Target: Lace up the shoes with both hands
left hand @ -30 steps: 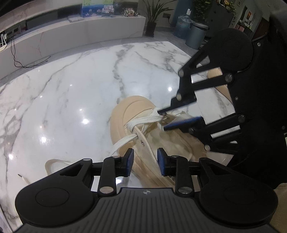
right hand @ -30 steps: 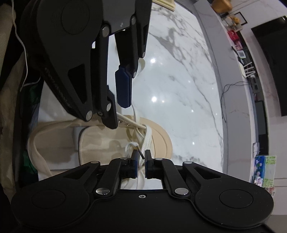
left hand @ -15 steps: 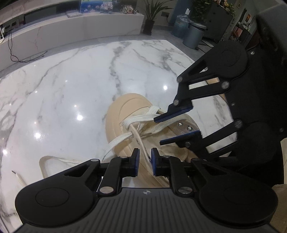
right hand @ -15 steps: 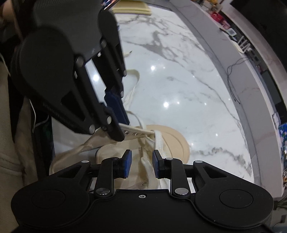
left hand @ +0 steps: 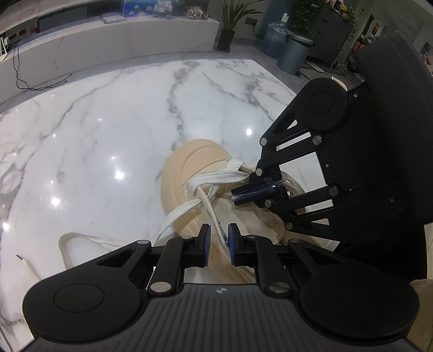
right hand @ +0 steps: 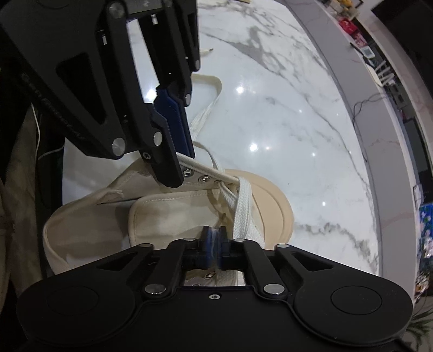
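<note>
A beige canvas shoe (left hand: 189,168) lies on the marble table, toe pointing away from me, with a white flat lace (left hand: 216,178) crossed through its front eyelets. My left gripper (left hand: 218,238) is shut on the shoe's near eyelet flap, whose stitched edge runs between the blue pads. In the right wrist view it comes in from the upper left (right hand: 176,162) onto the eyelet row. My right gripper (right hand: 213,243) is shut on a lace end over the tongue, with white lace showing between its pads. From the left wrist it shows side-on (left hand: 236,196) above the laces.
The lace's other end (left hand: 89,241) loops loose on the marble table (left hand: 108,121) at the left, its tip near the edge. Beyond the table are a low white counter (left hand: 108,46), a potted plant (left hand: 230,24) and a grey bin (left hand: 293,54). Beige clothing (right hand: 16,189) is close by.
The left jaws narrowed from wide apart onto the eyelet flap. The right gripper sank toward the shoe and closed on the lace end.
</note>
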Action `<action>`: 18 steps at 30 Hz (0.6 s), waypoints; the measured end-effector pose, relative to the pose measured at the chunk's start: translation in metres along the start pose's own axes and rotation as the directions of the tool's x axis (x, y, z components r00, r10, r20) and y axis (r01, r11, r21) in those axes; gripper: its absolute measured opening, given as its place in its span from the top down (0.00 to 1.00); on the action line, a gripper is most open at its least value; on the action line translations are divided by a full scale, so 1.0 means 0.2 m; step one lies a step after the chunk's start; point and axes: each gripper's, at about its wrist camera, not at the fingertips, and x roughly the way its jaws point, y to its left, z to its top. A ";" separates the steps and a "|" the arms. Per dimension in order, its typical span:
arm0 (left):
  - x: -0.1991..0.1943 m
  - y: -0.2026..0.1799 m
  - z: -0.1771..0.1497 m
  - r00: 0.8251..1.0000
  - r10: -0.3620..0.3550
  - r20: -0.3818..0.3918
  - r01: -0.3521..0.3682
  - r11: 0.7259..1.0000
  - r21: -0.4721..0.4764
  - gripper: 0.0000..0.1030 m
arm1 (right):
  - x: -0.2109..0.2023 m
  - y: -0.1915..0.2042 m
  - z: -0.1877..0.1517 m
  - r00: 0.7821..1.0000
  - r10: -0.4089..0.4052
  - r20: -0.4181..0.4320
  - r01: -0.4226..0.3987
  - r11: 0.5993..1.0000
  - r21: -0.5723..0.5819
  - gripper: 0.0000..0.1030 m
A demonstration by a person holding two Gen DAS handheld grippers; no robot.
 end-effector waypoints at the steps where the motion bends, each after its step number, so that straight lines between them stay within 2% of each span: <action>1: 0.00 0.00 0.00 1.000 -0.001 -0.001 0.001 1.000 -0.001 0.88 | -0.01 0.00 0.00 1.000 0.002 0.010 -0.002 1.000 0.011 0.99; 11: 0.00 -0.01 0.00 1.000 0.012 -0.006 -0.012 1.000 -0.002 0.88 | -0.17 -0.02 0.00 0.990 0.060 0.125 -0.067 0.997 0.050 0.99; 18: 0.00 -0.01 0.00 1.000 0.017 -0.008 -0.017 1.000 0.000 0.88 | -0.17 -0.01 0.02 0.986 0.085 0.142 -0.090 0.995 0.030 0.99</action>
